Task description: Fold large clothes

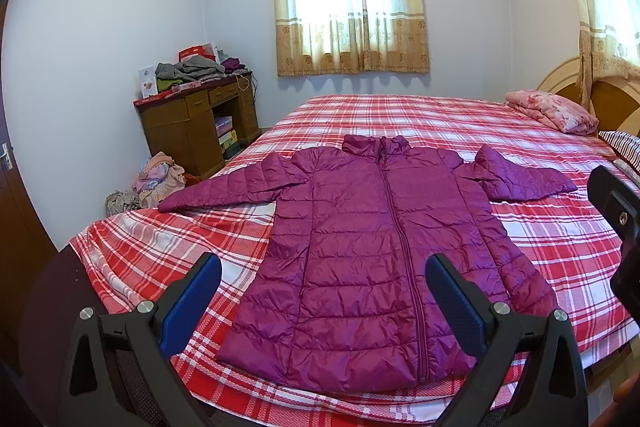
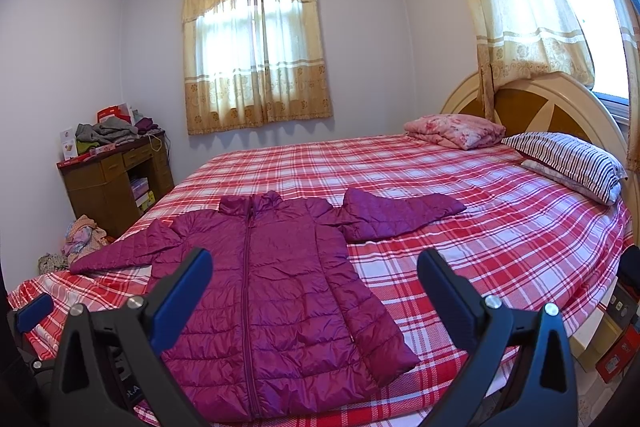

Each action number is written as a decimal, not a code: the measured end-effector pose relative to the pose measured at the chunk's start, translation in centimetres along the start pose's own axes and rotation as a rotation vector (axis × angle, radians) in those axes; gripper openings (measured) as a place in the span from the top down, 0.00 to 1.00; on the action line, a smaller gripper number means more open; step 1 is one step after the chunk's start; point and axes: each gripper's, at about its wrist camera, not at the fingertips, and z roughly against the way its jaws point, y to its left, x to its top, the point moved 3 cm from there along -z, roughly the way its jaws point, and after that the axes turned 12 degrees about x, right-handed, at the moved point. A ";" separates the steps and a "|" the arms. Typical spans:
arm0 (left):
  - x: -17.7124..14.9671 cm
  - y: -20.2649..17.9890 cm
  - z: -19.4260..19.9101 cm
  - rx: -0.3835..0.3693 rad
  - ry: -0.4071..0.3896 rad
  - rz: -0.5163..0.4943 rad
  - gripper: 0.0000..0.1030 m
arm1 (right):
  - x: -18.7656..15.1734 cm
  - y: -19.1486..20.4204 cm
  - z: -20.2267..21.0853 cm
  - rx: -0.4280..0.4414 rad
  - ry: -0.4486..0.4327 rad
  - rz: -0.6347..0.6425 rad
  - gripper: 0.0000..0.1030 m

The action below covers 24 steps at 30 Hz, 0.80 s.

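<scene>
A magenta quilted puffer jacket [image 1: 372, 247] lies flat, front up and zipped, on the red plaid bed [image 1: 560, 239]. Its hem is at the near edge and both sleeves are spread out to the sides. It also shows in the right wrist view [image 2: 272, 291]. My left gripper [image 1: 324, 263] is open and empty, held above the hem. My right gripper [image 2: 314, 263] is open and empty, above the jacket's right side. The right gripper's body shows at the right edge of the left wrist view [image 1: 616, 215].
A pink folded quilt [image 2: 456, 130] and striped pillows [image 2: 568, 159] lie at the headboard. A wooden desk [image 1: 196, 119] piled with clothes stands at the far left, with a heap of clothes [image 1: 156, 179] on the floor beside it. Boxes [image 2: 616, 343] sit by the bed's right side.
</scene>
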 end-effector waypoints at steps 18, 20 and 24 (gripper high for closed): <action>0.0 0.1 0.2 0.005 0.003 -0.002 0.01 | -0.3 0.1 -0.2 0.004 0.021 -0.002 0.00; 0.0 0.3 0.2 0.005 0.003 -0.002 0.01 | -0.3 0.1 -0.2 0.004 0.021 -0.003 0.00; 0.0 0.3 0.2 0.006 0.003 -0.002 0.01 | -0.3 0.1 -0.2 0.004 0.021 -0.004 0.00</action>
